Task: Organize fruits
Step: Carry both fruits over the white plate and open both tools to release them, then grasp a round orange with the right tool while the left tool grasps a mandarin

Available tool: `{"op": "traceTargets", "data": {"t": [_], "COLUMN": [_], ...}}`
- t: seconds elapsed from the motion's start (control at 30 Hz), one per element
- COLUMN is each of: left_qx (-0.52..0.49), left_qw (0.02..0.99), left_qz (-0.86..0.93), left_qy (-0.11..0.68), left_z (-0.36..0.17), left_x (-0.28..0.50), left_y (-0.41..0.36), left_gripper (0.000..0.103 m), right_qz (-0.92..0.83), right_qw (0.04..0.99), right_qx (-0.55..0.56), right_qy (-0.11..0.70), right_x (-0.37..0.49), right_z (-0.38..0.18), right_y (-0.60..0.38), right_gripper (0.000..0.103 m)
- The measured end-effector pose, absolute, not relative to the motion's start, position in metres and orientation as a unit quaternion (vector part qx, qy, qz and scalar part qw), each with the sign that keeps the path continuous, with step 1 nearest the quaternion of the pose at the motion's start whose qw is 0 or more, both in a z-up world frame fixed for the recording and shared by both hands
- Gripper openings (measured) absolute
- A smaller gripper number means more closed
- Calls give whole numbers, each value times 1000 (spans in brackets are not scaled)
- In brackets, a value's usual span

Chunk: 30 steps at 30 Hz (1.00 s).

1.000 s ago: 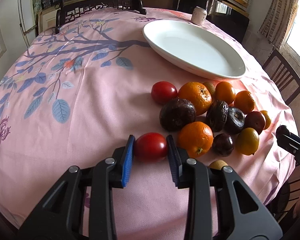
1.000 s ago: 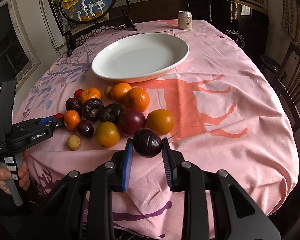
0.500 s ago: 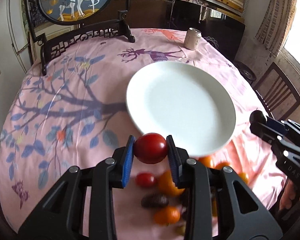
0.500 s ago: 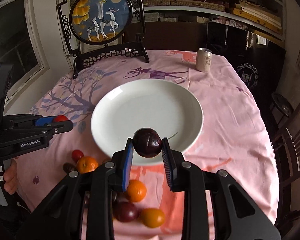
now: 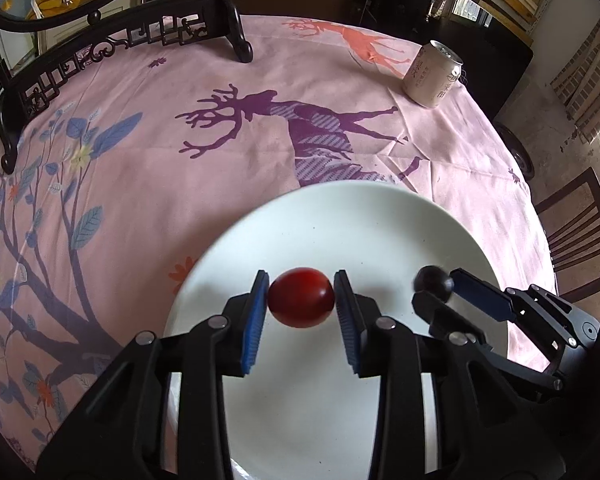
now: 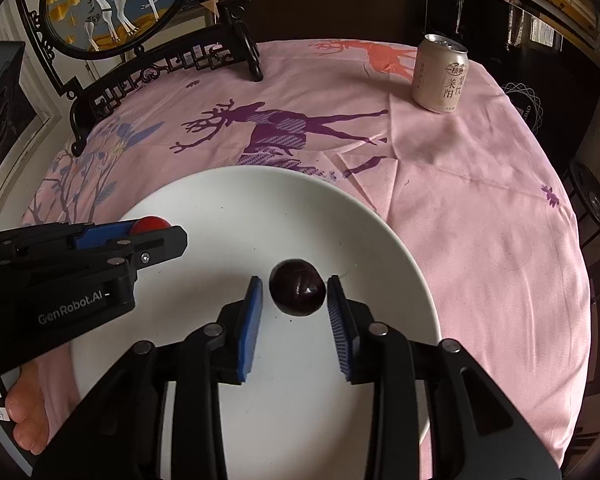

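Left gripper (image 5: 300,312): no longer low over the fruit heap, now above the white plate (image 5: 340,216); jaws opening.
Red tomato (image 5: 301,297): earlier clamped, now loose between the parting blue pads.
Right gripper (image 6: 296,312): carried from the cloth to over the plate; jaws opening.
Dark plum (image 6: 297,292): earlier squeezed, now clear gaps at both pads.
Fruit heap: gone from both views.

Between my fingers: one round red tomato (image 5: 301,297), one dark purple plum (image 6: 297,293); beneath, one white ceramic plate (image 6: 228,208); beyond, one beige drink can (image 6: 440,76).
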<state>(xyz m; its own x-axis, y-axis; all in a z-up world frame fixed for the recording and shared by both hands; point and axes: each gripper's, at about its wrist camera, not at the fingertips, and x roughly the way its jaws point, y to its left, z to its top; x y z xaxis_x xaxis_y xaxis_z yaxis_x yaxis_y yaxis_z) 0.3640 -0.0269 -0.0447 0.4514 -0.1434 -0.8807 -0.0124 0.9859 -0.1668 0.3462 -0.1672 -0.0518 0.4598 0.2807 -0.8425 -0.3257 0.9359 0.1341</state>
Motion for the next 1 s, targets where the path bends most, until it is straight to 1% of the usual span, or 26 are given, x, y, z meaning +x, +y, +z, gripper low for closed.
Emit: {"op": "traceTargets", "data": {"t": [0.03,0.07,0.17,0.23,0.27,0.3,0.37,0.5,0.57,0.63,0.8,1.0], "left_qx": [-78,-80,-83,-79,-72,-64,-53,-67,-72,-57,-30,-18], "left_qw": [851,856,867,880,886,892,900,897,899,903,904,899], "left_qz": [-38,-39,-48,-54,-52,-45,-41,-47,-45,-33,-17,-14], "left_qy": [517,510,490,466,456,446,431,435,430,426,425,436], "left_z": [-40,-34,-10,7,12,14,10,-16,-25,-31,-43,-55], "left_x": [361,355,324,286,266,243,198,131,107,88,52,38], "left_y": [-25,-22,-9,1,5,8,15,25,28,29,33,37], "left_gripper": [56,59,59,63,71,77,81,81,81,81,81,82], "right_qz": [171,164,154,150,152,158,172,173,164,146,132,115], "right_qw": [858,861,870,876,879,882,885,891,892,897,889,885], "right_qx": [-25,-32,-46,-50,-46,-39,-19,10,22,19,10,-29], "right_qy": [484,480,465,455,449,442,433,420,421,418,438,450], "right_x": [344,341,313,281,260,238,190,117,97,82,65,65], "right_z": [-50,-46,-26,-11,-6,-2,-3,-18,-22,-23,-39,-64], "right_y": [-169,-171,-179,-187,-192,-196,-204,-212,-218,-223,-226,-217], "right_gripper": [45,45,45,52,56,56,56,56,56,56,56,56]}}
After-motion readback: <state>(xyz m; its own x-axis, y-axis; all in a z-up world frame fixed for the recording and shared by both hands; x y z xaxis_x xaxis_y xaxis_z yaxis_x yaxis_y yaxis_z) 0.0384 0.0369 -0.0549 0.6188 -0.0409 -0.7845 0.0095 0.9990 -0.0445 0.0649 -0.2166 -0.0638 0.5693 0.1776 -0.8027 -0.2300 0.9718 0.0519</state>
